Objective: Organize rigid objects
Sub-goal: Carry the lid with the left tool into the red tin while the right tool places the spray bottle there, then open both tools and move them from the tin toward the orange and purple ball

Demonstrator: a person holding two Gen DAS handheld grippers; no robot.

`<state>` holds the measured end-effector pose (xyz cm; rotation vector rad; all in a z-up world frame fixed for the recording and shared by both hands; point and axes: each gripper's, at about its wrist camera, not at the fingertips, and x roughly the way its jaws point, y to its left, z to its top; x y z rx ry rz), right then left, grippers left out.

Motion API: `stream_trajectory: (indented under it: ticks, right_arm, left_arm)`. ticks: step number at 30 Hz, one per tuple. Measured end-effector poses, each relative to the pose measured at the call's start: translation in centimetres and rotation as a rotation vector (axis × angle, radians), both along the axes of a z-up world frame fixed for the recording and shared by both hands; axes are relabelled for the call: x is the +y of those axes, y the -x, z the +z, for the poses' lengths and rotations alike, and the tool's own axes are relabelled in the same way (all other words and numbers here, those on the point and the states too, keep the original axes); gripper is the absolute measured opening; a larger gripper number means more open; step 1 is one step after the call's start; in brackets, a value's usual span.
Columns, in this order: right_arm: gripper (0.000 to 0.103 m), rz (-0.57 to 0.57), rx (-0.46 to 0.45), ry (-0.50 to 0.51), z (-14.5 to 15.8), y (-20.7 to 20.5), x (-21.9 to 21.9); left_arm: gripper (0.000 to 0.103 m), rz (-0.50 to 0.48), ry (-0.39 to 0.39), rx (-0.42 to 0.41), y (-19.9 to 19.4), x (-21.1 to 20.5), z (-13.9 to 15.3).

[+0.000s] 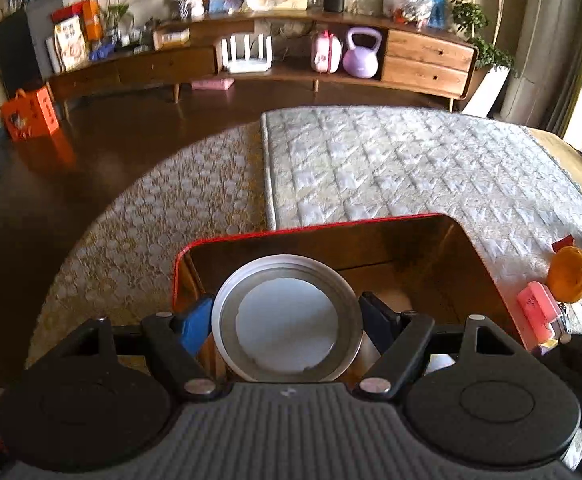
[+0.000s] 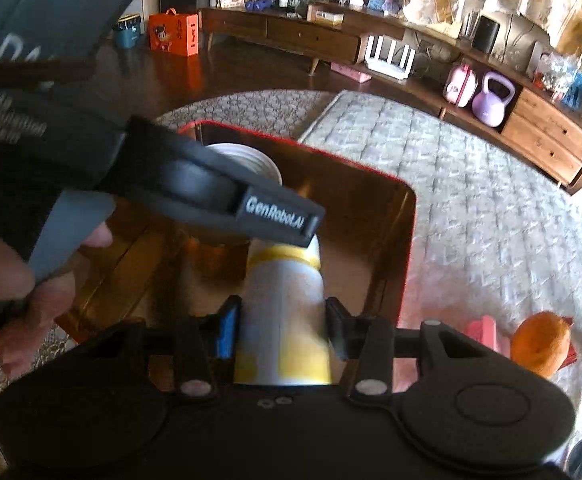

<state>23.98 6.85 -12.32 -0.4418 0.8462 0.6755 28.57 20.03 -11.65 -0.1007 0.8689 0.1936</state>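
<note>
Left claw [image 1: 287, 318] clamps a round steel cup [image 1: 287, 320] at lower centre, over the red-rimmed box [image 1: 471, 248]. Right claw [image 2: 281, 322] grips a white-and-yellow bottle [image 2: 285, 312].

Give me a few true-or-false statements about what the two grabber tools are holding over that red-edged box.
1. The left gripper holds a round metal tin. True.
2. The right gripper is empty. False: its fingers are shut on a white and yellow can.
3. Both held items are over the red-rimmed box. True.
4. The orange fruit lies inside the box. False: it sits outside on the quilted mat.
5. A purple kettlebell sits in the wooden cabinet. True.
</note>
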Motion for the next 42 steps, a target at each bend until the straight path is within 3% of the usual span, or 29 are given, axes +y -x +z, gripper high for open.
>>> stream_trajectory:
  ticks: [4, 8, 16, 28, 38, 42]
  right_arm:
    - [0.049, 0.014, -0.006, -0.019, 0.5, 0.5, -0.4]
    - [0.064, 0.020, -0.012, -0.050, 1.3, 1.4, -1.3]
    - [0.066, 0.021, -0.014, -0.103, 2.8, 2.6, -3.3]
    - [0.068, -0.021, -0.012, -0.217, 7.1, 3.8, -7.4]
    - [0.077, -0.076, -0.029, -0.309, 10.1, 5.2, -12.6]
    - [0.081, -0.104, -0.035, -0.336, 10.9, 5.4, -14.9]
  left_arm:
    - [0.078, -0.008, -0.041, 0.012, -0.4, -0.5, -0.6]
    - [0.078, -0.002, -0.021, 0.024, -0.8, -0.5, -0.8]
    - [0.078, 0.034, 0.003, 0.025, -0.4, -0.5, -0.2]
    - [0.078, 0.045, 0.003, -0.055, 2.8, -1.7, 4.4]
    - [0.078, -0.016, -0.009, -0.121, 6.2, -5.4, 7.9]
    - [0.084, -0.038, 0.007, -0.144, 7.4, -6.9, 8.8]
